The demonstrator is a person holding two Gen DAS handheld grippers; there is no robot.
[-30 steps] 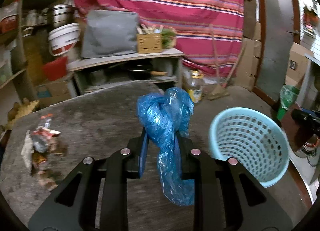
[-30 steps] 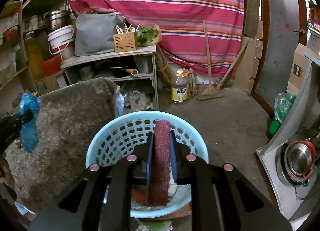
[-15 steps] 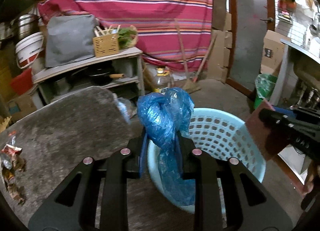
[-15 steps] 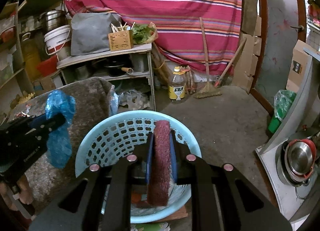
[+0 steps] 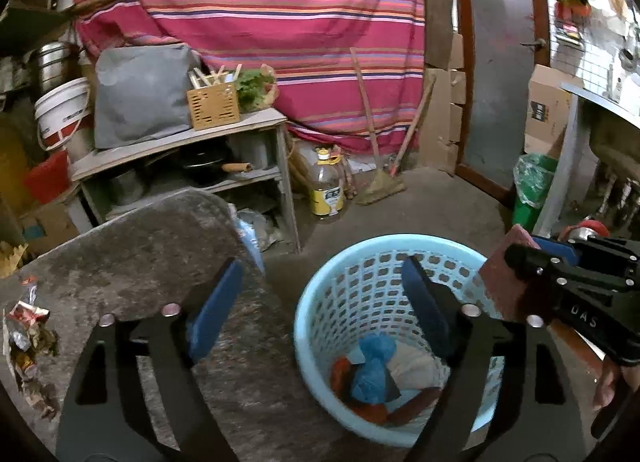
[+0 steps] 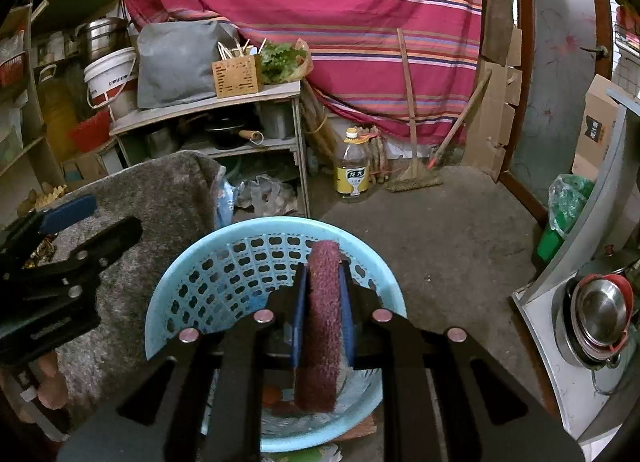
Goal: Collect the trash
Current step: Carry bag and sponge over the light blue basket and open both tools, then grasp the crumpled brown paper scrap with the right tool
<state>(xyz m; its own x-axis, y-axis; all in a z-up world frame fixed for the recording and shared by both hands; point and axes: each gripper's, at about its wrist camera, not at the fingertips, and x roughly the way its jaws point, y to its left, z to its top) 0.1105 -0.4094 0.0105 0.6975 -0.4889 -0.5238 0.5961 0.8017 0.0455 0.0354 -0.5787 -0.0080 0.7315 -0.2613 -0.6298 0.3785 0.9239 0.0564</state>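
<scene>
Blue pads of the left claw (image 5: 320, 306) stand wide and are opening, nothing between them, over the edge of the grey surface (image 5: 132, 246) beside the pale blue basket (image 5: 320, 302). A blue plastic bag (image 5: 370, 368) lies in the basket's bottom among orange scraps. The right claw (image 6: 322, 298) is clenched on a maroon scouring pad (image 6: 322, 326), held above the basket. More trash (image 5: 26, 338) lies at the surface's left edge. Farther back a yellow-labelled bottle (image 5: 328, 186) stands on the floor by a shelf.
</scene>
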